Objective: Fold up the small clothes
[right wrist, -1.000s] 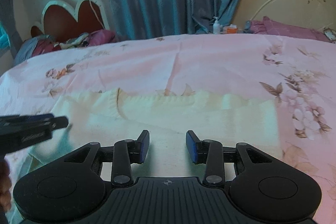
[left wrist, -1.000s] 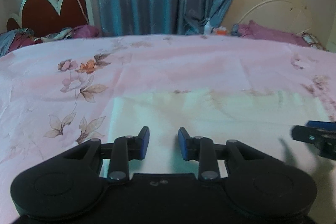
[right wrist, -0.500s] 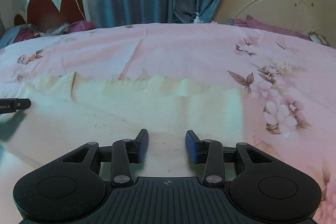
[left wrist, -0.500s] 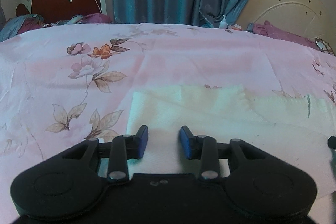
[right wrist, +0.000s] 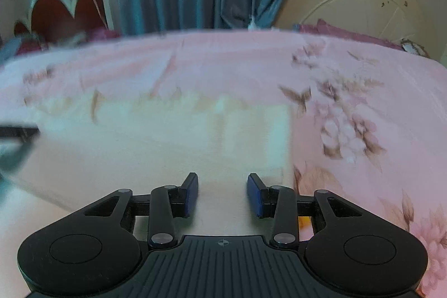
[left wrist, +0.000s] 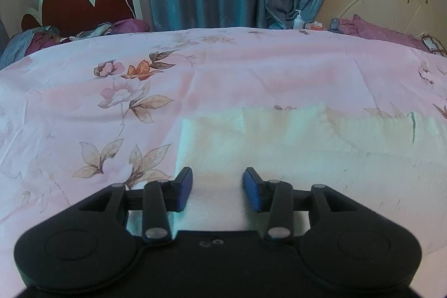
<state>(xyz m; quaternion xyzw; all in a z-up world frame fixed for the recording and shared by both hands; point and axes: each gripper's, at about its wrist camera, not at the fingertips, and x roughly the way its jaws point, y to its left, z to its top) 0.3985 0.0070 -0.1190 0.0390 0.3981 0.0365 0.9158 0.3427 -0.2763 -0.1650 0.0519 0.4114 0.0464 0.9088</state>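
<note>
Cream knit garment (left wrist: 293, 155) lies flat on the pink floral bedsheet (left wrist: 251, 74); left tongs (left wrist: 218, 190) and right tongs (right wrist: 222, 193) both hover released, gripping nothing.

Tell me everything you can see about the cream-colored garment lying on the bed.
The cream garment is pale, soft, knit-looking cloth spread flat on the pink floral bedsheet. Its far edge looks uneven, with a thin dark mark near one end; its side edges are straight. The left gripper is over its left end and the right gripper near its right edge, both open, holding nothing. Whether they touch it is unclear.
</note>
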